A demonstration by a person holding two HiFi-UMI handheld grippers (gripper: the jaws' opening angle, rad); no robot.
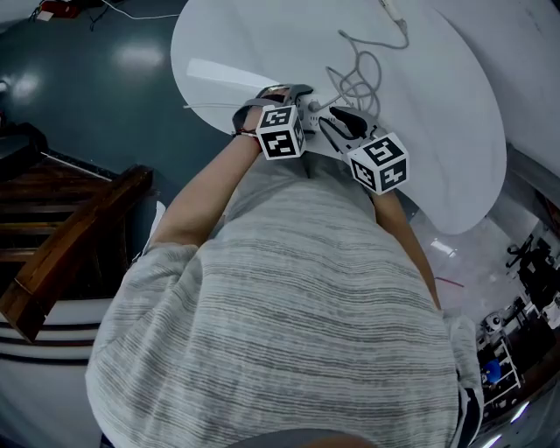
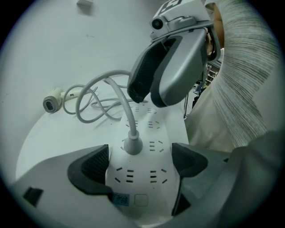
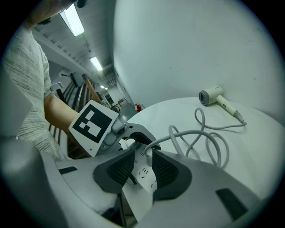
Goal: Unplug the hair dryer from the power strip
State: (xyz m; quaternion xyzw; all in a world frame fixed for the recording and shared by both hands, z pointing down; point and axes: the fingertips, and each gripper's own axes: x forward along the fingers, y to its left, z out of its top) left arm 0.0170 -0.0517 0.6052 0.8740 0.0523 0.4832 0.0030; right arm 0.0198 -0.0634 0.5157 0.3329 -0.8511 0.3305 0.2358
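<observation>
A white power strip (image 2: 153, 133) lies at the round table's near edge. The hair dryer's grey plug (image 2: 132, 144) sits in one of its middle sockets. Its cord (image 2: 95, 95) loops across the table to the white hair dryer (image 2: 52, 103), which lies on its side farther off (image 3: 211, 95). My left gripper (image 2: 140, 162) straddles the strip's switch end, with both pads against its long sides. My right gripper (image 3: 142, 171) hangs over the other end and points at the plug (image 3: 147, 148). Its jaws are apart, the strip (image 3: 143, 180) shows between them, and the pads are not pressing on it.
The white table (image 1: 262, 44) ends just in front of the person's body, so both grippers (image 1: 302, 109) (image 1: 346, 122) work at its rim. Dark wooden steps (image 1: 70, 245) stand on the floor to the left. A small white object (image 2: 84, 3) lies far back on the table.
</observation>
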